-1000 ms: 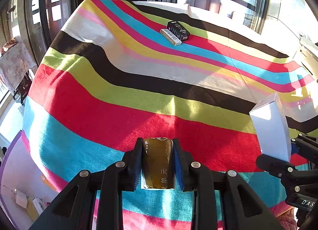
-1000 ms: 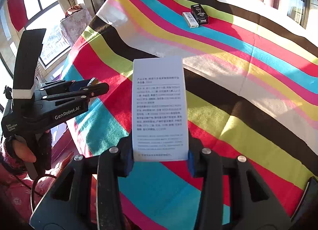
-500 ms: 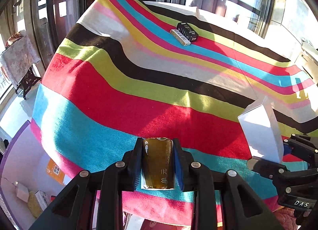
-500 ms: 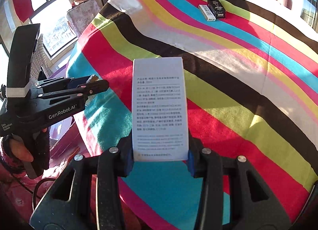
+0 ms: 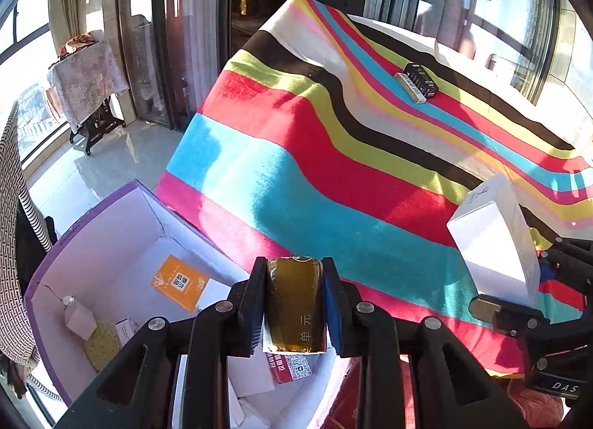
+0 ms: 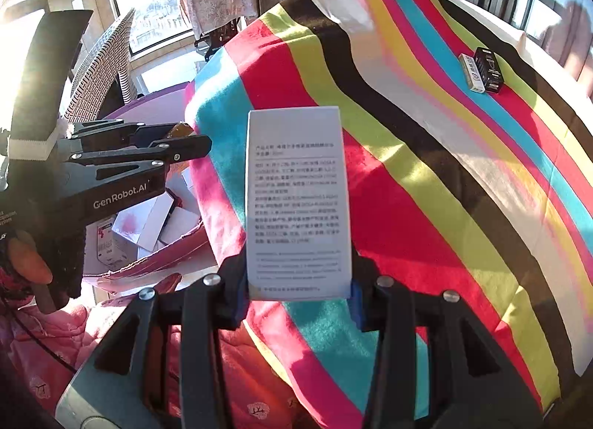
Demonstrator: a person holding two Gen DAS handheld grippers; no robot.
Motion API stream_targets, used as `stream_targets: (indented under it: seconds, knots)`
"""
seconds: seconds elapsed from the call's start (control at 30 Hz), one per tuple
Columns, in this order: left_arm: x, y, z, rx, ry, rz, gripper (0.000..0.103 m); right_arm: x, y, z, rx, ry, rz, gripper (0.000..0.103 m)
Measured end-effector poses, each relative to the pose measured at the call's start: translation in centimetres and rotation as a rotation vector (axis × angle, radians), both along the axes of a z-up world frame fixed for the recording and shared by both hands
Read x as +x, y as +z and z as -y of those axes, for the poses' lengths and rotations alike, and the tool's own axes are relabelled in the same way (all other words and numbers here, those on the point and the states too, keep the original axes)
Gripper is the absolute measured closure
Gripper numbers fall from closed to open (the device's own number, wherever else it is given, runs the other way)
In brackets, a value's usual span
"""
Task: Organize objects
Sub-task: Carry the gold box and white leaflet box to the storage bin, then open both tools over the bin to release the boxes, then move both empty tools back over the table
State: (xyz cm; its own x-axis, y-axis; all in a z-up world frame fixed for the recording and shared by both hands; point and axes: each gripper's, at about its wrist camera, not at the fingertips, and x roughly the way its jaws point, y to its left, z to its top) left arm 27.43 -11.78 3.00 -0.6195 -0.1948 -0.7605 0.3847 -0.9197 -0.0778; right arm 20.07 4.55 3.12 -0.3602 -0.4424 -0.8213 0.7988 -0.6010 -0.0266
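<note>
Nearest in the left wrist view, the left gripper is clamped on a small amber packet, glossy and film-wrapped, its long axis running along the fingers. Directly below and to the left of it sits an open purple-sided box on the floor beside the table, white inside, holding an orange card, a small white carton and other loose packs. That is the relation the next move appears to turn on: the packet hangs over the box's near right part, so a drop there would likely need only a slight lowering and a release. The left gripper is the nearer of the two to the box.

The right gripper is closed on a tall white carton, smooth card with fine printed text, held upright with its long axis away from the camera. It hovers over the near edge of the table, to the right of the box, so it would have to travel left.

The table wears a striped towelling cloth, soft and napped. Far across it lie a black box and a white box, both slim and rectangular, touching side by side, well apart from either gripper.
</note>
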Motion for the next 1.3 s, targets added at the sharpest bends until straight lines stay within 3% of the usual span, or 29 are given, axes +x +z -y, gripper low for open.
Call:
stream_targets:
  seconds: [0.3,0.57,1.07,1.13,1.2,1.3]
  knots:
    - [3.4,-2.3,4.7,0.029,0.134,0.049,0.074,2.3,-0.9,4.6,0.062,0.132,-0.013,0.057]
    - [4.5,-2.9,6.5,0.046,0.183,0.051,0.074,4.2,-1.6,7.9,0.114,0.237,-0.028,0.057]
    - [7.7,-3.8,10.7,0.008,0.361,0.095,0.073,8.9,-2.7,13.7,0.144,0.451,-0.052,0.057]
    - [7.8,-3.9,11.2,-0.003,0.405,0.114,0.066,9.0,-2.8,13.7,0.126,0.464,-0.039,0.052]
    - [7.9,-4.1,11.6,0.004,0.44,0.133,0.032,8.9,-2.7,13.6,0.111,0.452,-0.051,0.038]
    - [7.8,-3.8,11.6,0.037,0.446,0.098,0.024,7.6,-2.0,12.4,0.077,0.396,-0.071,0.03]
